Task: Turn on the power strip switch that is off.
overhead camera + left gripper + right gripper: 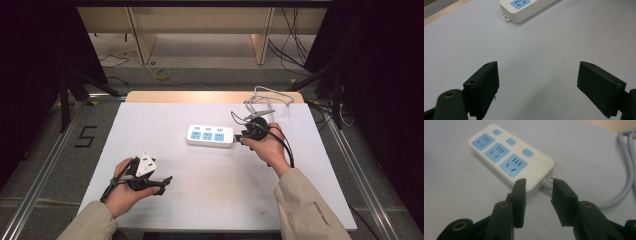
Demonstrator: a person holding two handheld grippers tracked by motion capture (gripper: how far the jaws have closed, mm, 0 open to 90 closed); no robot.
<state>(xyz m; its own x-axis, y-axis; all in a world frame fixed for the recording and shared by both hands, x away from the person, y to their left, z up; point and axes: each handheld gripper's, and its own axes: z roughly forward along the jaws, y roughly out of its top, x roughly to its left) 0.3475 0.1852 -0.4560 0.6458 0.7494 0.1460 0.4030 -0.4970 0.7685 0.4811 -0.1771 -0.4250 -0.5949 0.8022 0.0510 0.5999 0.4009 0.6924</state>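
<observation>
White three-outlet power strip (210, 135) sitting flat near the middle of the table (165, 120), long axis running 9 to 3 o'clock. Three blue socket faces on top, each paired with a small blue switch along the 12 o'clock edge. Grey cable (270, 97) leaving the 3 o'clock end and looping up toward the table's far right corner.

Right hand-held gripper (243, 135) parked right at that 3 o'clock end of the strip, held in the right hand (267, 145), pointing roughly toward 9. From the right gripper view: power strip (510, 161) just ahead at about 11 o'clock, jaws partly open, straddling the corner where the ribbed cable collar (546, 183) exits. Right hand-held gripper (539, 192) gripping nothing, gap between the pads plain to see. Can't tell if the left pad is actually touching the casing or just overlapping it in the shot. Grey cable (627, 170) curving off at 3 o'clock.

Left hand-held gripper (162, 182) way down at the strip's 7 o'clock, well apart from it, in the left hand (122, 192), low near the front edge. Left gripper view: jaws spread wide, left hand-held gripper (537, 87) empty, bare table (536, 50) between them, end of the power strip (524, 10) up at 12 o'clock.
</observation>
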